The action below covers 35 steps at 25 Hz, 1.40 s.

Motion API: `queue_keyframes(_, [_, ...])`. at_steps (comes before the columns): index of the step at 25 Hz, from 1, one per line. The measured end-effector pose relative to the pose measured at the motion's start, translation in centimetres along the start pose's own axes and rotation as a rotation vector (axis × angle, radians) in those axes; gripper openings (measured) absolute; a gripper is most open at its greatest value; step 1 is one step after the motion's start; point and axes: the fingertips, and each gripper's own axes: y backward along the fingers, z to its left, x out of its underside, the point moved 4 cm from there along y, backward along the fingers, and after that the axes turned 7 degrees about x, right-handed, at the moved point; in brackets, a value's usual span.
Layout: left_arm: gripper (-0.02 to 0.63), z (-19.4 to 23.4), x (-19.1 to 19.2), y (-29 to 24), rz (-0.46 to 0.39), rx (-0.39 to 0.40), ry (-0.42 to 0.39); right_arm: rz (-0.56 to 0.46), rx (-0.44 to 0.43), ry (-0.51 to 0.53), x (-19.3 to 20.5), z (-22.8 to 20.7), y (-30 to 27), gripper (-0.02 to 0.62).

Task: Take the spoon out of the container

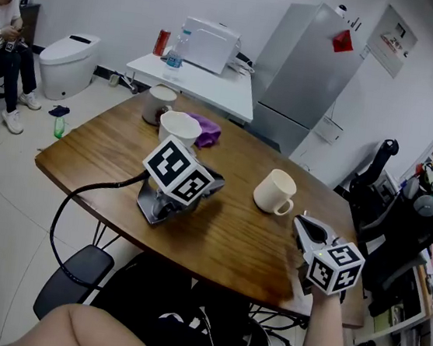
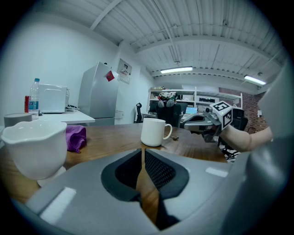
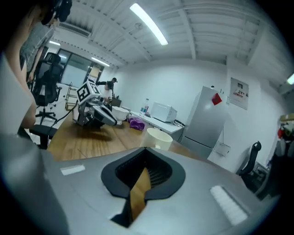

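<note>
Both pairs of jaws are pressed together and empty. The left gripper (image 2: 142, 153) rests mid-desk (image 1: 232, 241). The right gripper (image 3: 145, 150) is held at the front right corner. The mug (image 1: 275, 191) stands near the right edge, its inside hidden.

The mug (image 1: 275, 192) is white, the cloth (image 1: 208, 130) purple, the table (image 1: 232, 241) wood-grained brown.

The head view looks steeply down on the wooden tabletop (image 1: 224, 240), with the white mug (image 1: 275, 193) right of centre. The left gripper view skims low toward that mug, and the right gripper view faces it from the opposite side. All three views share it.
</note>
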Motion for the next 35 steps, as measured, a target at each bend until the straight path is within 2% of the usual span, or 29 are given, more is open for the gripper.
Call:
queue_keyframes(12, [0.021,-0.1,-0.3,0.0,0.001,0.0,0.001,-0.058,-0.081,-0.296,0.5,-0.5,0.2,0.002])
queue_keyframes(28, [0.021,-0.1,-0.3,-0.1,0.002,-0.001,0.001,-0.062,-0.088,-0.346,2.3,-0.8,-0.4,0.002])
queue_keyframes(35, [0.021,-0.1,-0.3,0.0,0.001,-0.001,0.0,-0.093,-0.098,-0.382,2.4,-1.3,-0.2,0.002])
